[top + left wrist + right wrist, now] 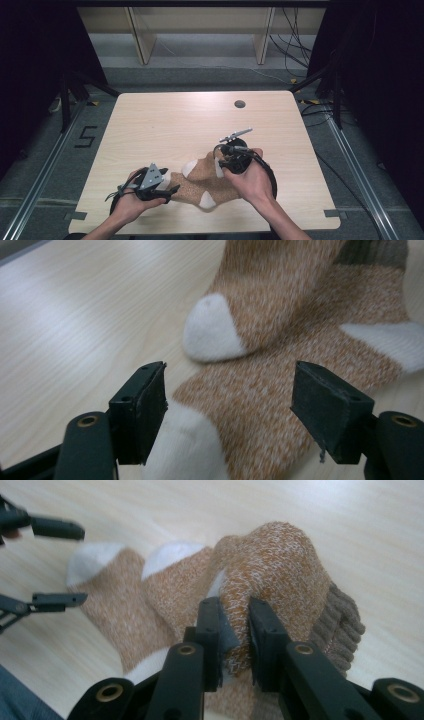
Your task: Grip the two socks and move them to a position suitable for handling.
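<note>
right fingers (235, 630) pinch sock fold (270, 565) | left fingers (230, 415) wide open (holding nothing), straddling sock toe (185, 450) | socks run left-right on surface (165, 120)

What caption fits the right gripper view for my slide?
Right gripper pinches a fold of orange-and-white sock above the wooden table.

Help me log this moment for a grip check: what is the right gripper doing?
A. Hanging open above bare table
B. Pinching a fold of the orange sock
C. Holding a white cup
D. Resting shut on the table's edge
B: in the right gripper view, the right gripper has its two black jaws pressed on a raised fold of the orange sock.
</note>
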Tool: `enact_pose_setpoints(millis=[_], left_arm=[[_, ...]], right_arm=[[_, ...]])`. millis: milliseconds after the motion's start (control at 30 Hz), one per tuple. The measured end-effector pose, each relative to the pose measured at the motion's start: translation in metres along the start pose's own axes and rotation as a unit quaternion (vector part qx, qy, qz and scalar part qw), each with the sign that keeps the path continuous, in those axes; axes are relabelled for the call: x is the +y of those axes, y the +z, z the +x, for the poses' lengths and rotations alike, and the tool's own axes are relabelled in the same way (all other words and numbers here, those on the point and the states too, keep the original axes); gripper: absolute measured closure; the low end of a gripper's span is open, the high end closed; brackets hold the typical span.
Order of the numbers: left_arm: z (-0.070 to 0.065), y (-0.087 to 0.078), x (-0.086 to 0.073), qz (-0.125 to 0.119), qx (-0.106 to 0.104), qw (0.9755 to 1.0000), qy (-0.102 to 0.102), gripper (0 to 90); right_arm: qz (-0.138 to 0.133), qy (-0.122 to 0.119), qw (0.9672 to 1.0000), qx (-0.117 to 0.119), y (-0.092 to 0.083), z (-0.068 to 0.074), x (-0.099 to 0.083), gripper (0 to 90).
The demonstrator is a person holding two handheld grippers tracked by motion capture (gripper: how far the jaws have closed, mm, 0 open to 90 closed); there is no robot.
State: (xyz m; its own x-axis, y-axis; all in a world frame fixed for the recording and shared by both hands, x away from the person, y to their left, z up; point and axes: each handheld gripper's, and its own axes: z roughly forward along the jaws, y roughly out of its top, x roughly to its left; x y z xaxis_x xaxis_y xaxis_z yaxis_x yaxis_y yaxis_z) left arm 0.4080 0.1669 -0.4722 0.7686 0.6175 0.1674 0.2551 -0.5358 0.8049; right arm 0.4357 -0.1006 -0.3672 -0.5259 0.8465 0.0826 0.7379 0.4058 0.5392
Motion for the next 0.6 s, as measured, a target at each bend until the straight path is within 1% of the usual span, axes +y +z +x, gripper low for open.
enact_pose_setpoints(millis=[67, 100, 133, 167, 200, 233, 267, 300, 333, 367, 400, 433, 467, 500, 533, 567, 600], left_arm=[[-0.004, 0.007, 0.007, -0.005, -0.012, 0.9999, 0.006, 28.5], [-0.004, 0.007, 0.007, -0.005, -0.012, 0.9999, 0.006, 28.3], [-0.006, 0.018, 0.013, -0.004, -0.033, 0.9992, 0.020, 27.7], [-0.005, 0.022, 0.016, 0.006, -0.042, 0.9987, 0.028, 27.7], [-0.005, 0.022, 0.016, 0.006, -0.042, 0.9987, 0.028, 27.8], [-0.003, 0.030, 0.018, -0.005, -0.060, 0.9982, 0.002, 28.6], [0.001, 0.034, 0.019, -0.008, -0.065, 0.9977, -0.016, 29.1], [0.005, 0.036, 0.019, -0.004, -0.060, 0.9979, -0.023, 30.3], [0.005, 0.036, 0.019, -0.004, -0.060, 0.9979, -0.023, 31.7], [0.009, 0.039, 0.020, 0.000, -0.056, 0.9976, -0.040, 31.7], [0.014, 0.043, 0.020, 0.003, -0.051, 0.9973, -0.053, 33.6], [0.014, 0.043, 0.020, 0.003, -0.051, 0.9973, -0.053, 34.3], [0.020, 0.049, 0.019, 0.010, -0.040, 0.9971, -0.065, 35.2], [0.023, 0.052, 0.019, 0.017, -0.039, 0.9968, -0.068, 35.6], [0.023, 0.052, 0.019, 0.017, -0.039, 0.9968, -0.068, 36.1], [0.024, 0.056, 0.018, 0.021, -0.044, 0.9962, -0.072, 36.8], [0.026, 0.059, 0.017, 0.027, -0.046, 0.9958, -0.075, 36.8]], right_arm=[[0.017, -0.001, 0.9998, 0.004, 0.009, 0.000, -0.005, 77.3], [0.021, 0.000, 0.9998, 0.005, 0.012, -0.001, -0.007, 77.1], [0.026, 0.004, 0.9996, 0.012, 0.019, -0.001, -0.010, 76.9], [0.033, 0.005, 0.9994, 0.009, 0.023, -0.001, -0.013, 76.6], [0.033, 0.005, 0.9994, 0.009, 0.023, -0.001, -0.013, 76.6], [0.050, 0.007, 0.9987, 0.009, 0.031, -0.001, -0.017, 76.0], [0.054, 0.008, 0.9985, 0.008, 0.035, -0.001, -0.019, 75.8], [0.056, 0.006, 0.9984, 0.006, 0.042, -0.002, -0.022, 75.4], [0.056, 0.006, 0.9984, 0.006, 0.042, -0.002, -0.022, 75.4], [0.069, 0.015, 0.9975, 0.002, 0.045, -0.001, -0.025, 75.0], [0.069, -0.001, 0.9976, 0.000, 0.054, -0.003, -0.030, 73.2], [0.069, -0.001, 0.9976, 0.000, 0.054, -0.003, -0.030, 73.2], [0.078, 0.002, 0.9969, 0.001, 0.062, -0.004, -0.036, 70.5], [0.079, 0.005, 0.9968, 0.008, 0.064, -0.005, -0.037, 69.0], [0.078, 0.001, 0.9969, 0.010, 0.066, -0.006, -0.039, 65.8], [0.083, 0.007, 0.9964, 0.015, 0.065, -0.006, -0.040, 62.1], [0.083, 0.007, 0.9964, 0.015, 0.065, -0.006, -0.040, 62.1]])
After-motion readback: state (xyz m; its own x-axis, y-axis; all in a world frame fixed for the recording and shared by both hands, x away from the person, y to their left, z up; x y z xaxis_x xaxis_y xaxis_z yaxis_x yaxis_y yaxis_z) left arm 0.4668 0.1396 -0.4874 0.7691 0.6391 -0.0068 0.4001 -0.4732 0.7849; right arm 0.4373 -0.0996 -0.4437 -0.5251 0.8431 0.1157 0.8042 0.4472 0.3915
